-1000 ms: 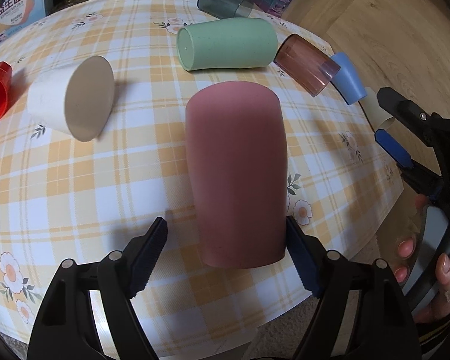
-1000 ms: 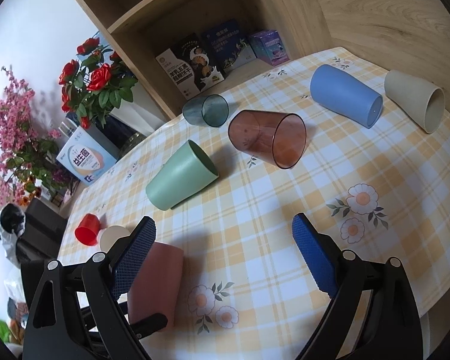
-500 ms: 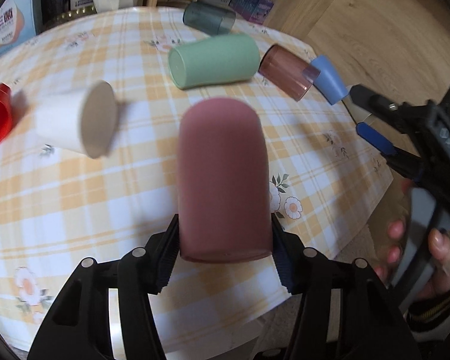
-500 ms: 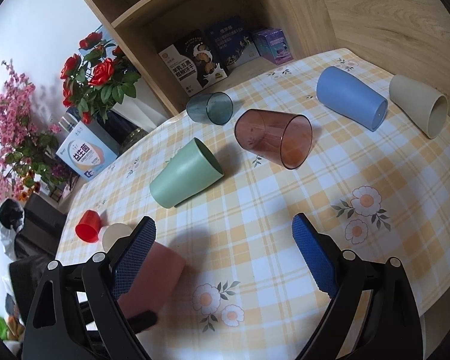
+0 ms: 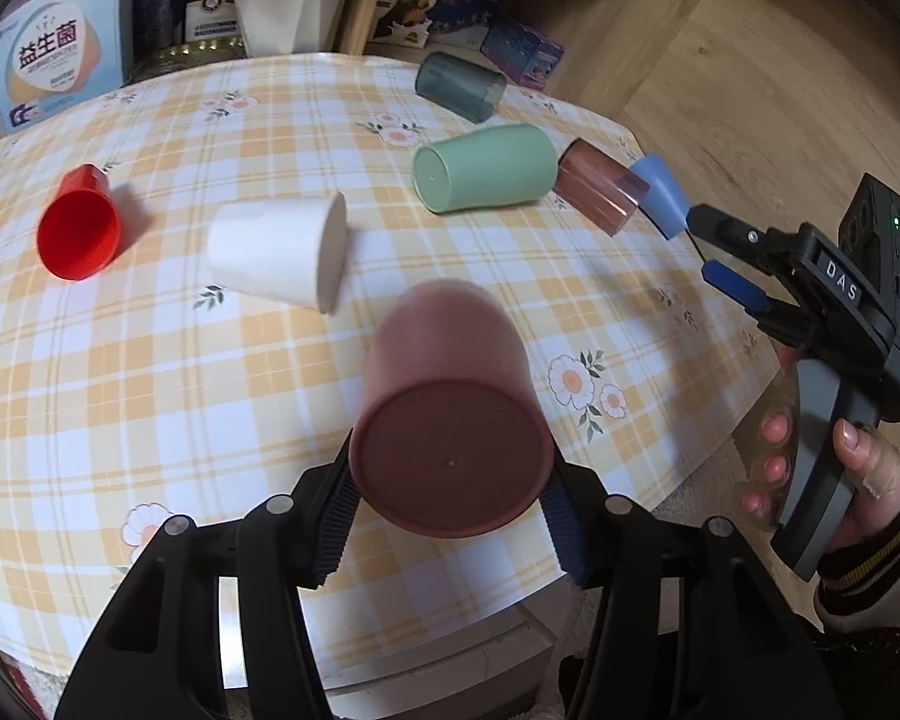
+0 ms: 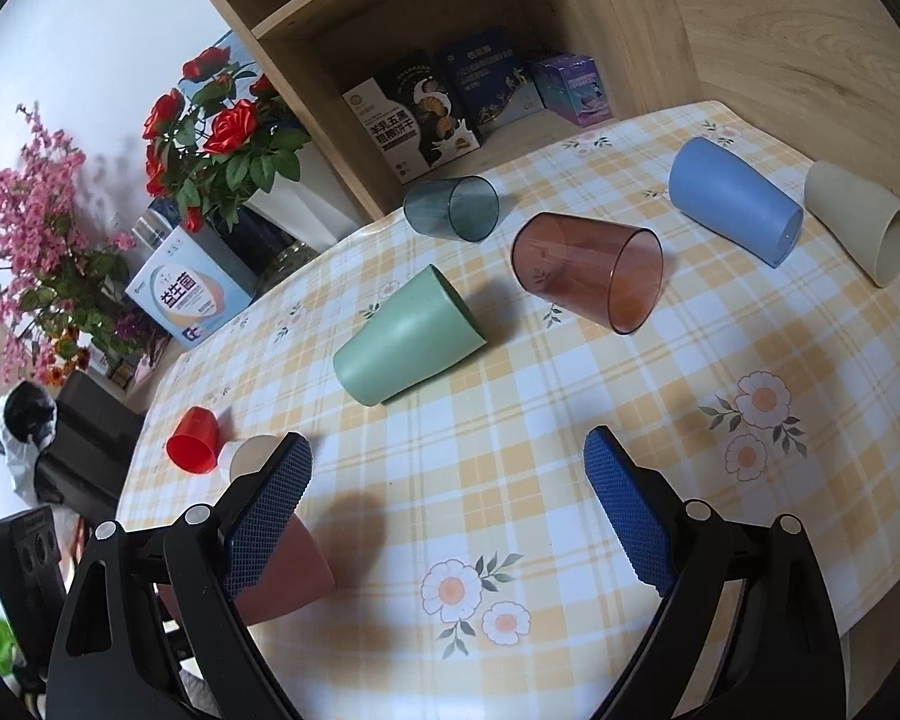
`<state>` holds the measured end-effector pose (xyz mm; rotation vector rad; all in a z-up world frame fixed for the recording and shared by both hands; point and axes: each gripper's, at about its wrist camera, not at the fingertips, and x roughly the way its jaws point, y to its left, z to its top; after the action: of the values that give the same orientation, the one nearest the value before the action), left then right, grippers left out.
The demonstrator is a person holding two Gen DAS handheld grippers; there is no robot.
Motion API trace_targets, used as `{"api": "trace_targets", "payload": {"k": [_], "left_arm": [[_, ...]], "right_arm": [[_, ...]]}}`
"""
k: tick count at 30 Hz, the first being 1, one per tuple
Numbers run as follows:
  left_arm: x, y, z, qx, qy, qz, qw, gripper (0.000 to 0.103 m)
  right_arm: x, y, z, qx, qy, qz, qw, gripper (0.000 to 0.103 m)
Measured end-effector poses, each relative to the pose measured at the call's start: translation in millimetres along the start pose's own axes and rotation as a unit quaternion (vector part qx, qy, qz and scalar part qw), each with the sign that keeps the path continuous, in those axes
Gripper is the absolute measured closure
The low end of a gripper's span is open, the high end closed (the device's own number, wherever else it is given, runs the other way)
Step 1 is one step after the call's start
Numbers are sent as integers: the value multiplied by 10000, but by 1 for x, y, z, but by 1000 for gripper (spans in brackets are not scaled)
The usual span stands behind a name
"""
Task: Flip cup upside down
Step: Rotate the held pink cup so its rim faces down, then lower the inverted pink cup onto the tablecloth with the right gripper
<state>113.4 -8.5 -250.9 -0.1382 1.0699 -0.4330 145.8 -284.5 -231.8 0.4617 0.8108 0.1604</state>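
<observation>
My left gripper (image 5: pixel 450 516) is shut on a dusty pink cup (image 5: pixel 450 420), gripping it near its base. The cup is lifted off the checked tablecloth (image 5: pixel 150 372) and tilted, with its flat base turned toward the camera and its mouth pointing away and down. In the right wrist view the pink cup (image 6: pixel 288 576) shows at the lower left, partly hidden behind my right gripper's left finger. My right gripper (image 6: pixel 450 516) is open and empty above the table's near edge; it also shows in the left wrist view (image 5: pixel 720 252) at the right.
Several cups lie on their sides on the table: red (image 5: pixel 78 234), white (image 5: pixel 282 252), green (image 5: pixel 486 177), clear brown (image 6: pixel 588 270), blue (image 6: pixel 732 210), beige (image 6: pixel 858 228), grey-blue (image 6: pixel 453 207). Boxes, flowers and a shelf stand behind the table.
My left gripper closed on the pink cup, lifted it off the table and tipped it so its base faces the camera. The right gripper stayed open and nearly still.
</observation>
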Motion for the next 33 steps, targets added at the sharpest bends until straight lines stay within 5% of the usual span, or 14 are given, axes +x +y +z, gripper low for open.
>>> {"api": "trace_targets", "payload": {"k": [11,28,33], "left_arm": [[-27,24,-8,-120,-251,263,9993,51],[-44,67,0,-177,-652,1677,9835,52],[-45,80,1,-314,-694,1830,9802,52]], "right_arm": [[4,11,-2,-129,114,23,9998,14],[8,12,-3,-118,212,33,9997,14],[8,12,-3,-111,209,27,9997,14]]}}
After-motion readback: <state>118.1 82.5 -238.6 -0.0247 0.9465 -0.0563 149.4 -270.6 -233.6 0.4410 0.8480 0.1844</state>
